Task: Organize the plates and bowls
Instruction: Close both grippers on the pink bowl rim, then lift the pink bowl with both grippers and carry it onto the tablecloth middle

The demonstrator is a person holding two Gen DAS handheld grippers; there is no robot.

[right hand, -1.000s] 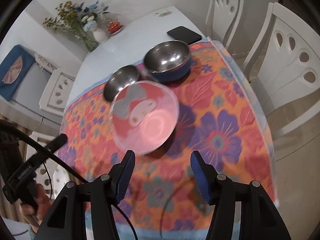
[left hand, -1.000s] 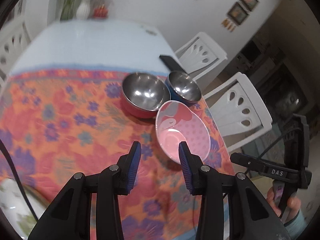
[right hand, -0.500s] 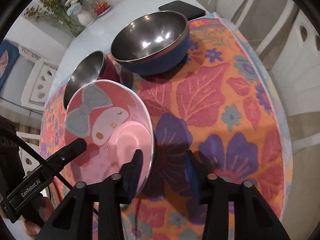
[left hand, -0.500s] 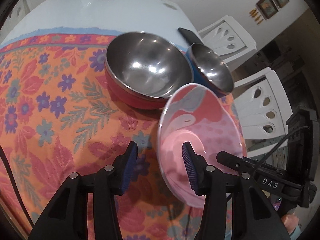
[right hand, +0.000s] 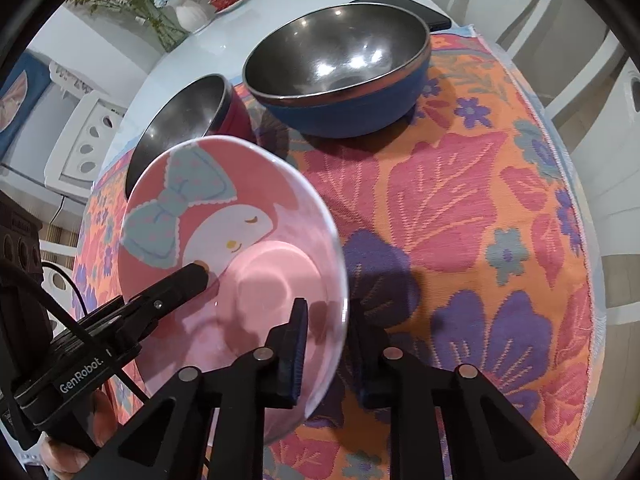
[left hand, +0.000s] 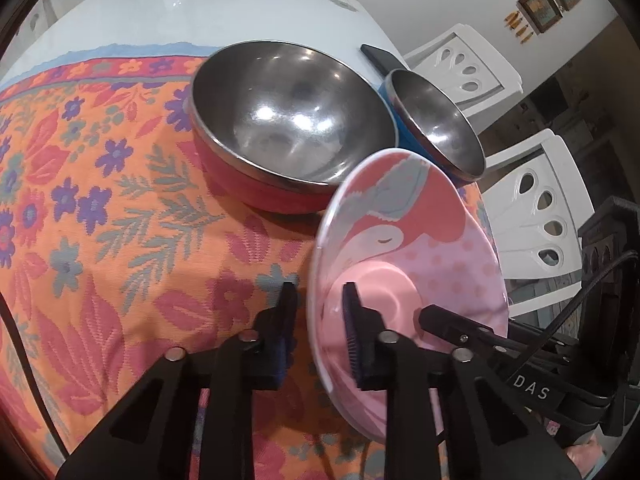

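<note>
A pink bowl with a cartoon bunny face and a grey-blue bow painted inside sits tipped up above the flowery orange cloth on the counter. The left hand-held gripper has one finger inside the bowl and one outside, pinching the rim on one side. The right hand-held gripper does the same on the opposite side, with one finger on the inside wall and the other behind the rim. Both look closed down snug on the thin edge. Just behind the pink bowl stands a shiny metal bowl with a red outside, and right next to that one is a metal bowl with a blue outside. A black phone lies on the bare white part of the counter behind the blue bowl. A vase of flowers stands at the far end, and white chairs stand around.
</note>
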